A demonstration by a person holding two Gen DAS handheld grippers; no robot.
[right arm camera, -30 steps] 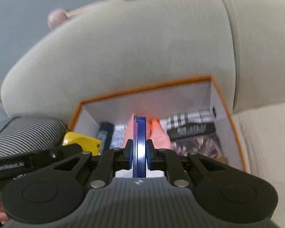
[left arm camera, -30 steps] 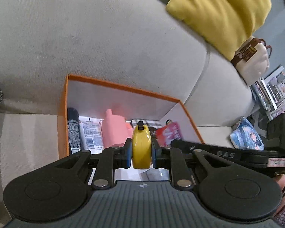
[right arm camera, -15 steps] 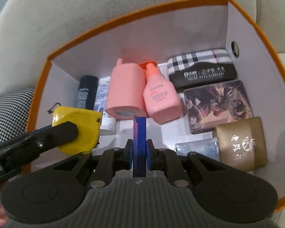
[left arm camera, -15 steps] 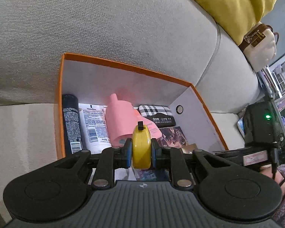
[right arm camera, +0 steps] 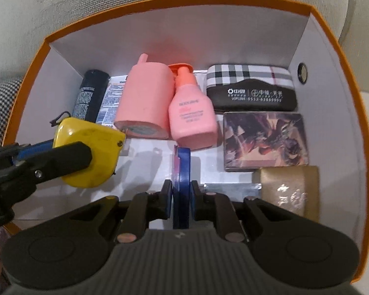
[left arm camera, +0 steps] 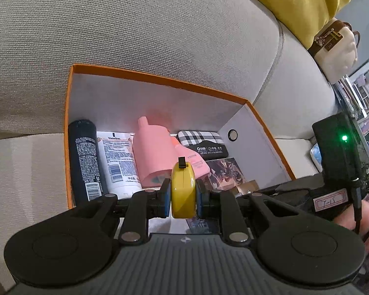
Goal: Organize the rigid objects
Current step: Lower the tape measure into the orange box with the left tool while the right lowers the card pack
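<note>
- We find the left gripper (left arm camera: 183, 195) at lower centre of the left view, its blue pads pinching a yellow tape measure (left arm camera: 183, 191) edge-on, held above the box's near part.
- In the right view the same tape measure (right arm camera: 86, 152) sits at middle left, clamped between that gripper's fingers, hanging over the box's left side.
- The right gripper (right arm camera: 181, 194) at lower centre of the right view has a flat blue item (right arm camera: 182, 169) standing on edge between its pads; its jaws have just been opening slightly, and the pads appear to be touching it.
- We note the orange-rimmed box (right arm camera: 342, 56) fills the right view, resting on a grey sofa (left arm camera: 160, 36).
- Nearest on its floor, lower right: a gold packet (right arm camera: 290, 189), with a picture-printed box (right arm camera: 265, 140) just beyond it.
- Along the far wall, left to right: a dark spray can (right arm camera: 91, 93), a white lotion tube (right arm camera: 112, 98), a pink bottle (right arm camera: 145, 103), a pink pump bottle (right arm camera: 192, 118) touching it, and a plaid case (right arm camera: 251, 88).
- Top right of the left view: a yellow cushion (left arm camera: 302, 2).
</note>
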